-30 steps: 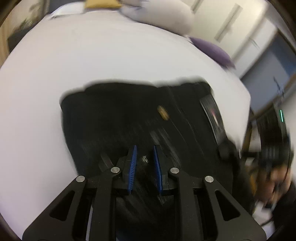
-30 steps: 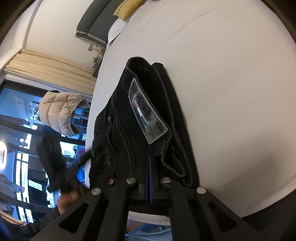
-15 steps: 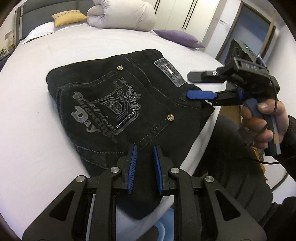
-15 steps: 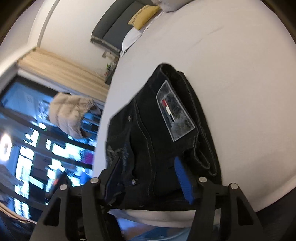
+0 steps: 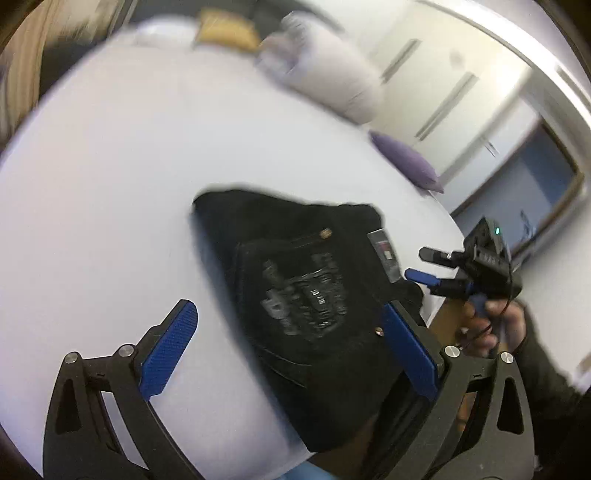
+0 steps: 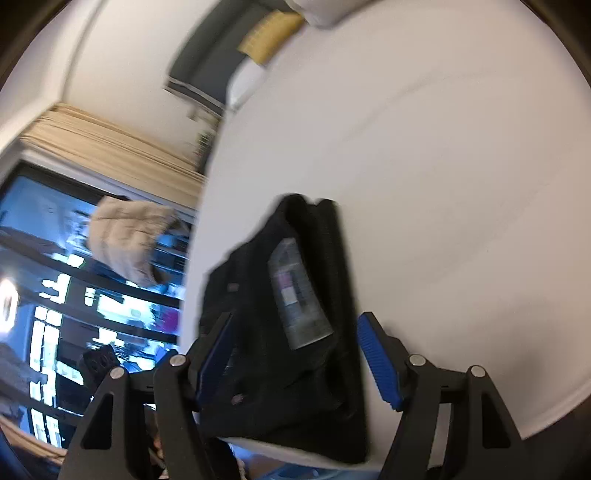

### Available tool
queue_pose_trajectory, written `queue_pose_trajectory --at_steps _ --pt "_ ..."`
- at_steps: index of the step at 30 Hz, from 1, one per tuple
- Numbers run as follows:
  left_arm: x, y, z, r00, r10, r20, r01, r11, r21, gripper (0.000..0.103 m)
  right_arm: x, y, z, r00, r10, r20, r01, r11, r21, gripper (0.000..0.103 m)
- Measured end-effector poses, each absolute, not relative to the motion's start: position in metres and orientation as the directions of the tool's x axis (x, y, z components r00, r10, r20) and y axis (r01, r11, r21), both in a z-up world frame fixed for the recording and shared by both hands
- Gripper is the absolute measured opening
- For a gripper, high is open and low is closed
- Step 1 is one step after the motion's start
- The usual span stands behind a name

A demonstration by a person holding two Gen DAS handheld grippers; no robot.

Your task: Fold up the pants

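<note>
The black pants (image 5: 295,291) lie folded into a compact stack on the white bed (image 5: 129,177), near its front edge, back pocket with silver print facing up. In the right wrist view the pants (image 6: 295,306) show their grey waistband label (image 6: 299,295). My left gripper (image 5: 291,350) is open and empty, raised above the stack. My right gripper (image 6: 295,358) is open and empty, just back from the waistband edge; it also shows in the left wrist view (image 5: 432,269), held in a hand at the bed's right edge.
A rolled white duvet (image 5: 332,77), a yellow pillow (image 5: 227,31) and a purple pillow (image 5: 406,160) lie at the far side of the bed. A window with curtains (image 6: 92,140) and a beige jacket (image 6: 129,240) are to the left.
Both grippers have opened and let go of the pants. The left gripper has lifted and pulled back; the right gripper has drawn back off the waistband.
</note>
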State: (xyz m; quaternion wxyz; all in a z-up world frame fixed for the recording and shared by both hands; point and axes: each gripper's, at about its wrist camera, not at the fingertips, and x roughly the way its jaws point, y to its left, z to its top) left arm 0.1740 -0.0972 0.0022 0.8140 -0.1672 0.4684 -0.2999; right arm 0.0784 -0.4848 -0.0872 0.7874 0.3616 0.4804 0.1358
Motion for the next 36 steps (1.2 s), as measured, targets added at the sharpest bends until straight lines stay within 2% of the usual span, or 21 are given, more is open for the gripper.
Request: queue_pose_trajectory --at_steps 2,4,10,12,14,16,20,26,31,36 --pt "0.191 -0.098 -0.017 0.309 -0.692 -0.652 0.263 0.721 -0.641 0.101 0.091 -0.487 -0.099 0.467 0.593 -0.656 0.152 0.677 0.720 0.071" --pt "0.206 -0.104 -0.032 0.239 -0.722 -0.649 0.218 0.691 -0.689 0.100 0.099 -0.489 -0.111 0.440 0.621 -0.649 0.173 0.650 0.740 0.065" --pt "0.229 -0.124 -0.050 0.142 -0.763 -0.631 0.182 0.647 -0.741 0.099 0.118 -0.476 -0.123 0.332 0.669 -0.666 0.136 0.664 0.735 0.061" --pt "0.236 -0.124 -0.054 0.114 -0.783 -0.611 0.158 0.622 -0.767 0.087 0.121 -0.480 -0.129 0.318 0.694 -0.646 0.155 0.634 0.758 0.055" --pt "0.244 -0.126 -0.062 0.097 -0.780 -0.618 0.124 0.626 -0.770 0.057 0.122 -0.481 -0.132 0.315 0.708 -0.632 0.169 0.613 0.772 0.050" --pt "0.246 -0.124 -0.067 0.089 -0.766 -0.637 0.105 0.643 -0.758 0.040 0.123 -0.475 -0.132 0.305 0.699 -0.647 0.162 0.631 0.758 0.041" --pt "0.246 -0.121 -0.064 0.092 -0.773 -0.628 0.104 0.635 -0.766 0.029 0.125 -0.458 -0.120 0.311 0.645 -0.698 0.122 0.701 0.703 0.026" --pt "0.257 -0.118 -0.029 0.130 -0.799 -0.587 0.148 0.601 -0.785 0.023 0.122 -0.435 -0.077 0.376 0.612 -0.695 0.030 0.742 0.670 0.022" --pt "0.290 -0.093 0.014 0.217 -0.759 -0.614 0.217 0.651 -0.727 0.023 0.163 -0.407 -0.050 0.406 0.634 -0.659 -0.034 0.731 0.682 0.022" --pt "0.351 -0.059 0.034 0.288 -0.671 -0.683 0.234 0.741 -0.629 0.023 0.229 -0.366 -0.049 0.401 0.647 -0.649 -0.047 0.722 0.690 0.021"
